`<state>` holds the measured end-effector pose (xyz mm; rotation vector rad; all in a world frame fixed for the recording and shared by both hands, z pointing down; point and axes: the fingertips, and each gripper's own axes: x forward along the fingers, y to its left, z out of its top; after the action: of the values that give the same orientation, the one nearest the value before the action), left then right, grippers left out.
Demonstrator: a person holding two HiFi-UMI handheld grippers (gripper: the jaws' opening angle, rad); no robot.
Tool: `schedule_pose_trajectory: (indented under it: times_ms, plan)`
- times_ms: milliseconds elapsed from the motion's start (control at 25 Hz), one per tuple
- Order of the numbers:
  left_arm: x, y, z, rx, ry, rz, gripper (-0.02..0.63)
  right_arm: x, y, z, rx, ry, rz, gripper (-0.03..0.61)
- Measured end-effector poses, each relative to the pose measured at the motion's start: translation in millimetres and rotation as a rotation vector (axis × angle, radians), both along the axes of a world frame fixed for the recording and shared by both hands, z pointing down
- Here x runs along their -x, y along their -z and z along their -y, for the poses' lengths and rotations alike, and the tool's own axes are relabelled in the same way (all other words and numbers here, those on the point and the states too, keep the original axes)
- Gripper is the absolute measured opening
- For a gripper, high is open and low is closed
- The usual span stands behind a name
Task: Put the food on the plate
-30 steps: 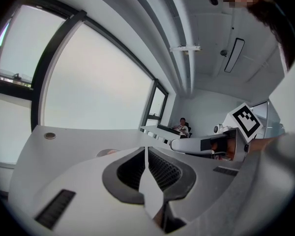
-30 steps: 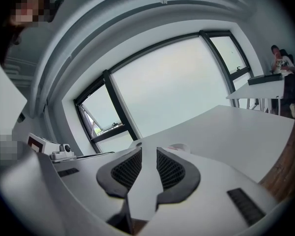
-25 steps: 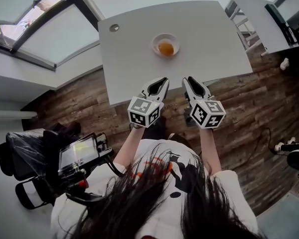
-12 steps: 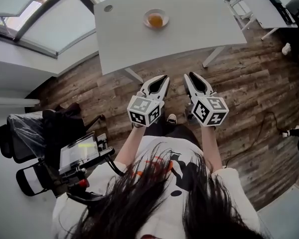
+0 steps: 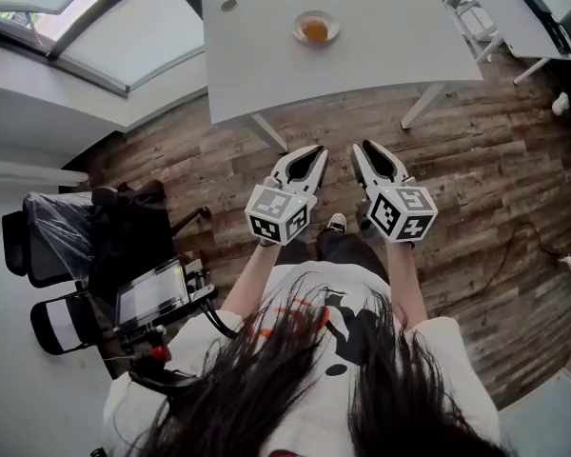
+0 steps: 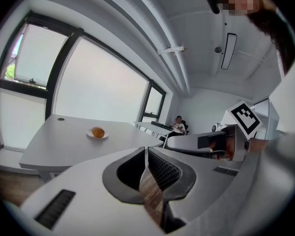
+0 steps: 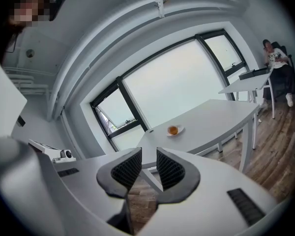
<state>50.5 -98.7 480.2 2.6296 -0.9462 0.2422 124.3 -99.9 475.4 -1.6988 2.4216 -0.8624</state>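
An orange round piece of food (image 5: 314,29) lies on a small white plate (image 5: 329,35) on the grey table (image 5: 381,60), far ahead of me. Both grippers hang over the wooden floor, well short of the table's near edge. My left gripper (image 5: 315,149) has its jaws together with nothing in them. My right gripper (image 5: 364,147) shows a narrow gap between its pads, and nothing sits in it. The left gripper view shows the left gripper (image 6: 146,150) shut, with the food (image 6: 98,132) small and distant. In the right gripper view the right gripper (image 7: 148,154) points toward the food (image 7: 172,130).
A table leg (image 5: 266,131) stands just ahead of the grippers. A chair with dark gear (image 5: 67,246) and a screen device (image 5: 152,293) stand at my left. A second table (image 5: 514,12) is at the far right. A person (image 7: 275,58) sits in the distance.
The table and plate have drawn away toward the top of the head view, and more floor shows under the grippers. Both grippers keep the same pose.
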Motion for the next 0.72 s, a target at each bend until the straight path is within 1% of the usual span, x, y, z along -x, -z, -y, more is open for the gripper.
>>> schedule_pose_trajectory:
  times_ms: [120,160,200,400,480,560,720]
  plan:
    - [11.4,6.0,-9.0,-0.015,0.003,0.012,0.006,11.3,5.1,-5.9,-0.008,0.004,0.003,0.101]
    - [16.6,7.0,-12.0,-0.020,0.004,0.018,0.006,15.1,6.4,-7.5,-0.011,0.001,0.008,0.060]
    - [21.2,7.4,-14.0,-0.024,0.006,0.025,0.006,17.6,7.4,-8.1,-0.014,-0.002,0.016,0.040]
    - [33.1,2.6,-14.6,-0.024,0.029,0.050,0.006,16.4,2.1,-1.4,-0.008,-0.006,0.035,0.040]
    - [41.1,0.4,-20.0,-0.021,0.038,0.055,0.006,21.7,-1.1,-4.3,-0.001,0.000,0.040,0.040]
    - [58.5,2.0,-35.3,-0.024,0.044,0.054,0.006,36.9,1.2,-18.9,-0.001,0.005,0.038,0.040]
    - [111.8,9.3,-84.1,-0.037,0.053,0.042,0.006,85.5,11.4,-69.4,-0.017,0.003,0.022,0.040]
